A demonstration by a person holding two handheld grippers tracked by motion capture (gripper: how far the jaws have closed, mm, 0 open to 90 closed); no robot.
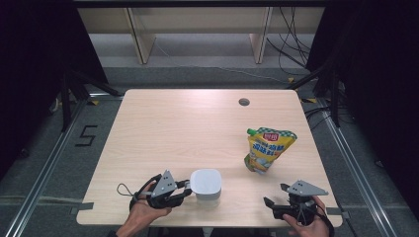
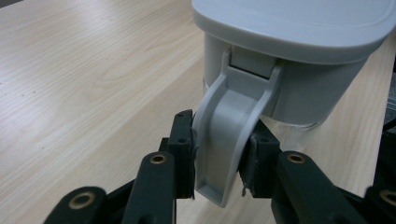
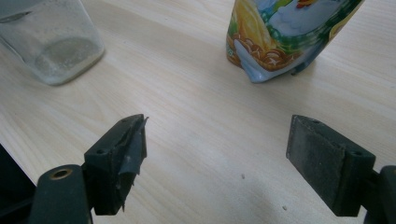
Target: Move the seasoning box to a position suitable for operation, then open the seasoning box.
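Note:
A clear container (image 1: 206,183) with a pale grey lid (image 2: 299,23) stands near the table's front edge, left of centre. A grey latch handle (image 2: 229,135) hangs from its lid. My left gripper (image 1: 187,190) comes in from the left, and in the left gripper view its pads press on both sides of that handle (image 2: 219,140). A yellow and green spouted pouch (image 1: 267,148) stands upright toward the right. My right gripper (image 1: 275,194) rests low near the front right corner, open (image 3: 215,140) with nothing between its jaws, pointing toward the pouch (image 3: 285,37) and the container's clear base (image 3: 56,42).
The wooden table (image 1: 173,123) has a small round hole (image 1: 243,102) near its far edge. Behind the table stand pale shelf legs (image 1: 141,39), and cables (image 1: 291,44) lie on the floor at the back right.

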